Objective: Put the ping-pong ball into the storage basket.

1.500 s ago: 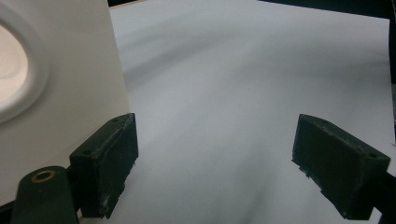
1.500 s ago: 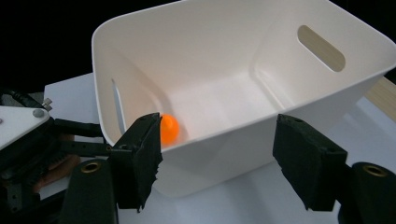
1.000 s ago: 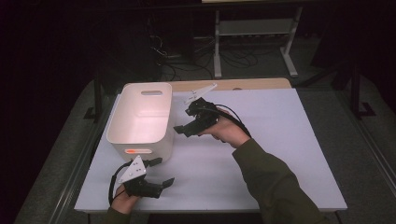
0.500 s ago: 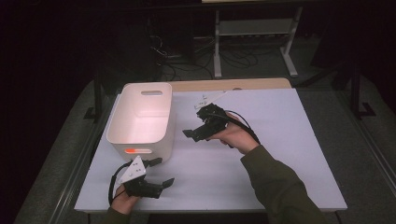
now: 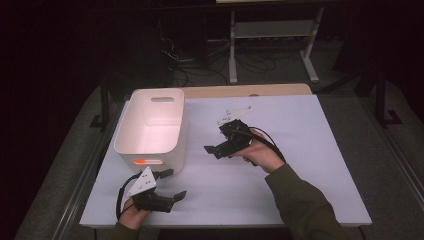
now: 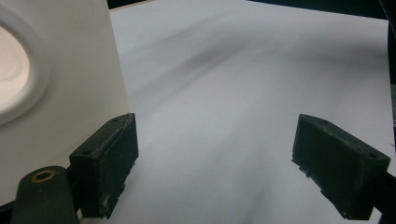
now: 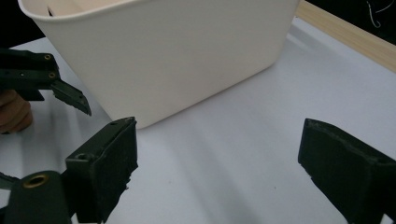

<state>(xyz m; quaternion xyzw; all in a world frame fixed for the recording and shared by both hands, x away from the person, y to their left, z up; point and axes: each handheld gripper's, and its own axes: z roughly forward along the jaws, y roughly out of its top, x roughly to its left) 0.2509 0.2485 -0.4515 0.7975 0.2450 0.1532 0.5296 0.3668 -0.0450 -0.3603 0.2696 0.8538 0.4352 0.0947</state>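
Resting low at the near edge of the white table [image 5: 300, 170], the left gripper [image 5: 167, 187] is held by a hand [image 5: 131, 215] entering from the bottom of the high view; its jaws stand wide apart with nothing between them, pointing rightward across the tabletop. Its own view confirms this: both black pads are separated over bare white surface, with the white bin [image 6: 60, 84] wall just beside the left pad. Farther in, near the table's middle, the right gripper [image 5: 220, 147] is held above the surface by the right hand [image 5: 260, 152], sleeve trailing toward the lower right. Its jaws are likewise spread and empty, aimed toward the bin. Its own view shows the bin's side wall ahead and the left gripper at the left edge. The bin [image 5: 152, 127] stands upright on the table's left half, interior appearing empty, an orange label on its near face. Beyond the table, a metal frame [image 5: 270, 40] and floor cables [image 5: 200, 60] sit in darkness.
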